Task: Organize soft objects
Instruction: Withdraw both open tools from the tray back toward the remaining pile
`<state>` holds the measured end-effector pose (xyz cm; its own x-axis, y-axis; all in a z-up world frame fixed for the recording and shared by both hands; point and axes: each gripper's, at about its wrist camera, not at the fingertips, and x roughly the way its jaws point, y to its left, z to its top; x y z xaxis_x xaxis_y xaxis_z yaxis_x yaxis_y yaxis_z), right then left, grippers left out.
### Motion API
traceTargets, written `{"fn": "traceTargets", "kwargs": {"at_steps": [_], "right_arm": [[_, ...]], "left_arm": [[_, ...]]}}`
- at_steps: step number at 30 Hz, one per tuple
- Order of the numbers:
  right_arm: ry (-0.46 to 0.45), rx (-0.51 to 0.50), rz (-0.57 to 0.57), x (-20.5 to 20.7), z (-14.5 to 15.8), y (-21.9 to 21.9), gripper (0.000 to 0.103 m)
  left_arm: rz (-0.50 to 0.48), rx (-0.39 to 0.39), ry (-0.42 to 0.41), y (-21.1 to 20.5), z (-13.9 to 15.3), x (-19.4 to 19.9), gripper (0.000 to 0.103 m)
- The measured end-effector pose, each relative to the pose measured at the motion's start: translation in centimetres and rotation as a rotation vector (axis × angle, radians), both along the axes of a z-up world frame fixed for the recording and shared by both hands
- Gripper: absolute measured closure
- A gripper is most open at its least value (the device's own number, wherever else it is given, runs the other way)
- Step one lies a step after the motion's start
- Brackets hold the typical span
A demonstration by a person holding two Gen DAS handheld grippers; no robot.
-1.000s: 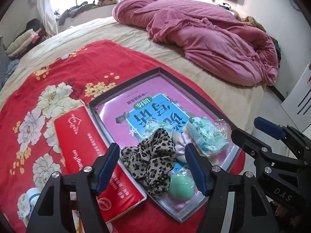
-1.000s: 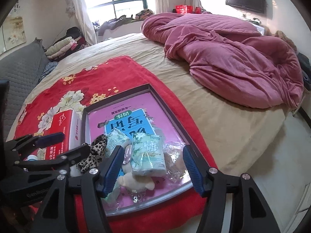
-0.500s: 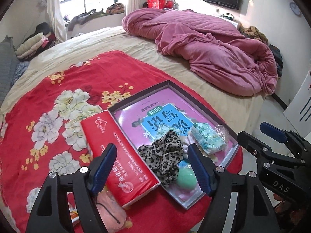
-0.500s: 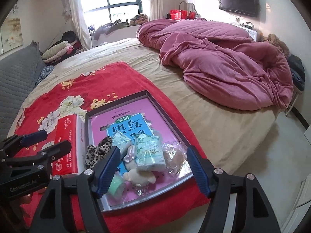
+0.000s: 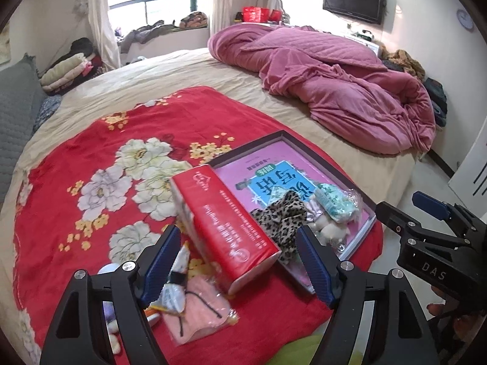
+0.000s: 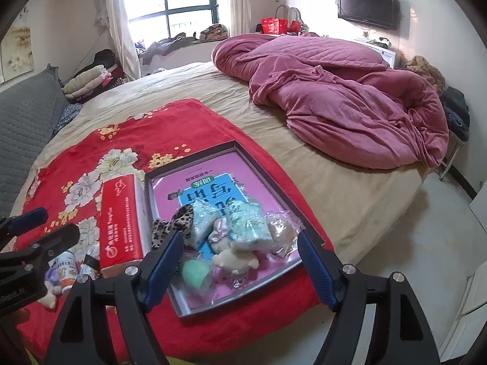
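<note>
Both grippers, left (image 5: 239,264) and right (image 6: 240,269), hang spread wide and empty above a red blanket (image 5: 91,152). Soft items, including a leopard scrunchie (image 5: 281,216), lie heaped in the tray (image 6: 243,152), beside a red tissue box (image 5: 225,222).

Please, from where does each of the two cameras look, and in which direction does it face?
Left wrist: sits behind the open left gripper, above the red blanket, facing the red tissue pack; the right gripper shows at right.
Right wrist: sits behind the open right gripper, facing the tray; the left gripper shows at left.
Shared: tray, tissue pack, leopard scrunchie, pink quilt.
</note>
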<state>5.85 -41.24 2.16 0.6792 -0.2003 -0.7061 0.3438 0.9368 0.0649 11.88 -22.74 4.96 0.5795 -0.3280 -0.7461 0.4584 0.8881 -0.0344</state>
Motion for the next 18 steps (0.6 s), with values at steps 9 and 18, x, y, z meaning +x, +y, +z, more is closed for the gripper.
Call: {"fn": "traceTargets", "kwargs": {"at_steps": [9,18], "right_arm": [[-0.018,-0.001,0.023,-1.4,1.9,2.9,0.026],[-0.035,-0.014,0.085,-2.6,3.1,7.0,0.026]], "left_arm": [[0.029,-0.004,-0.011,3.2,0.9,-1.8,0.024],[0.087,0.004,-0.037,7.6,1.8,-3.7,0.024]]}}
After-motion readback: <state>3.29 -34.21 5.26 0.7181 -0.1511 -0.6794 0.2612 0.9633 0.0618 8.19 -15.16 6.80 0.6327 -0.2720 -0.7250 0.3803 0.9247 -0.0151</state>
